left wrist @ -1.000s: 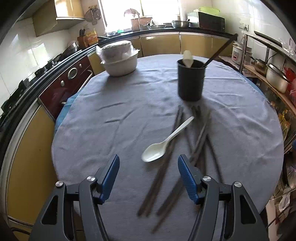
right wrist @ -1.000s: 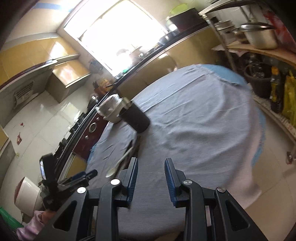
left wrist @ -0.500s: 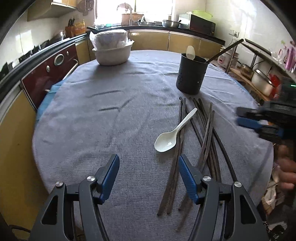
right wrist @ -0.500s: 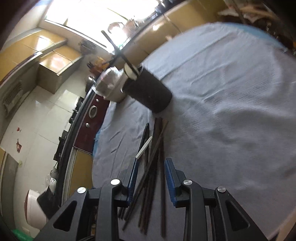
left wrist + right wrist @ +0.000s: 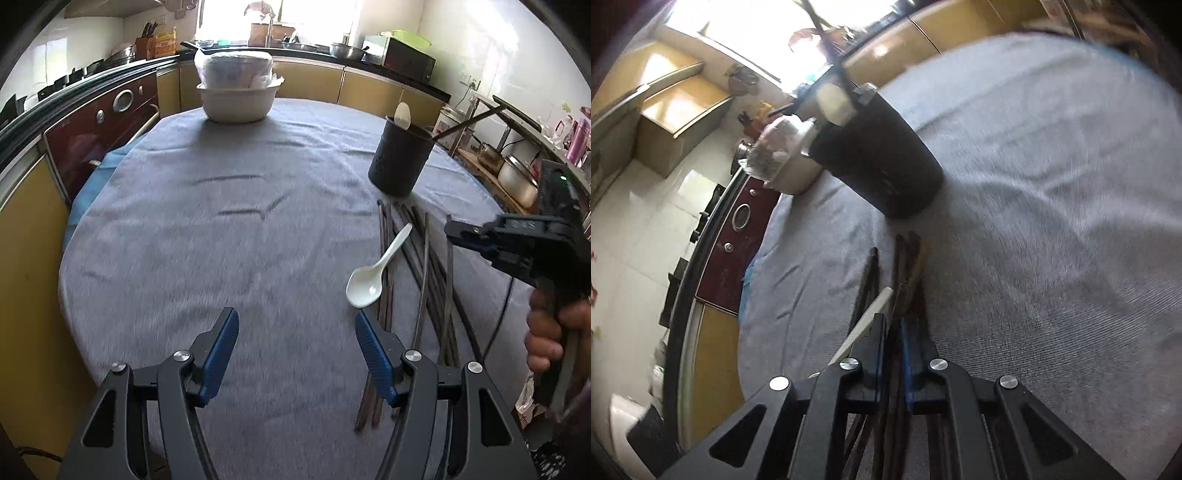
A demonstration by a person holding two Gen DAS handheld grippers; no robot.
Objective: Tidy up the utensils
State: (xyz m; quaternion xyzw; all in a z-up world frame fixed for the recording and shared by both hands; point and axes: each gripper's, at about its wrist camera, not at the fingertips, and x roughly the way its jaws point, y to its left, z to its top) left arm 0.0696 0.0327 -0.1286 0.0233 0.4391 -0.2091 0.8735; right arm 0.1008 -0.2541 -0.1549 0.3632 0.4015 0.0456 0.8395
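Observation:
Several dark chopsticks (image 5: pixel 424 258) lie in a loose bundle on the grey cloth, with a white spoon (image 5: pixel 376 269) across them. A black utensil holder (image 5: pixel 400 158) stands behind them with a white spoon and a chopstick in it. My left gripper (image 5: pixel 293 326) is open and empty, low over the cloth left of the spoon. My right gripper (image 5: pixel 894 325) hangs low over the chopsticks (image 5: pixel 905 266), its jaws nearly closed with chopsticks showing in the narrow gap; it also shows in the left wrist view (image 5: pixel 469 236). The holder (image 5: pixel 879 162) is just ahead of it.
A white bowl (image 5: pixel 238 99) with a wrapped bundle stands at the table's far side. A dark red oven (image 5: pixel 107 125) and yellow cabinets run along the left. Shelves with pots (image 5: pixel 517 181) stand to the right. The round table (image 5: pixel 184 258) has a grey cloth.
My right gripper has come down over the chopsticks and its jaws have narrowed. My left gripper has shifted left, so the utensils now lie to its right.

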